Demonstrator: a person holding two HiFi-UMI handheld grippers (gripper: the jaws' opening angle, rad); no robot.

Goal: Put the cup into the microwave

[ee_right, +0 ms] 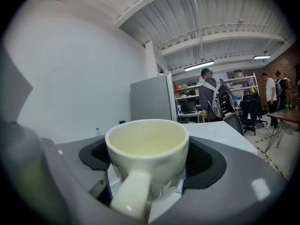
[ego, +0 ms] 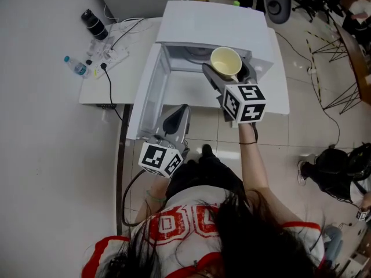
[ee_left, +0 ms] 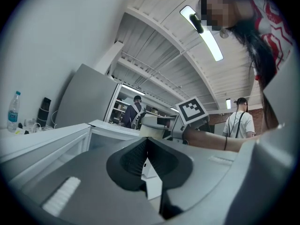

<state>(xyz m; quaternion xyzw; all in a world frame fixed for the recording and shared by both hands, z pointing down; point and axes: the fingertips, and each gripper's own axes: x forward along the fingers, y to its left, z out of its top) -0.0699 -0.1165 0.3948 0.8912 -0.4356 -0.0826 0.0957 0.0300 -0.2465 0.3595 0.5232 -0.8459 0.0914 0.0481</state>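
While only one cup (ee_right: 147, 149) and one microwave (ego: 214, 25) show, there are two grippers, one in each of the person's hands. One table (ego: 95, 91) bears the microwave, and one bottle (ego: 75, 67) stands at its far left end. In the gripper views, at least three people stand far off among shelves and desks.

The cup is pale cream and glossy, with a thick rim. It is upright and empty, and its handle points back toward the right gripper's camera.

The right gripper (ego: 227, 69) has its jaws spread to the cup's width, and both dark pads (ee_right: 202, 161) press on the cup's sides, so the cup is held clear of any surface. In the head view the cup hangs at the right side of the microwave's open mouth. Whether it is past the threshold cannot be told. The door (ego: 149, 91) stands swung out to the left.

The left gripper (ee_left: 146, 149) has its jaws closed together with nothing between them. It sits low, just beside the open door's front edge and well apart from the cup.
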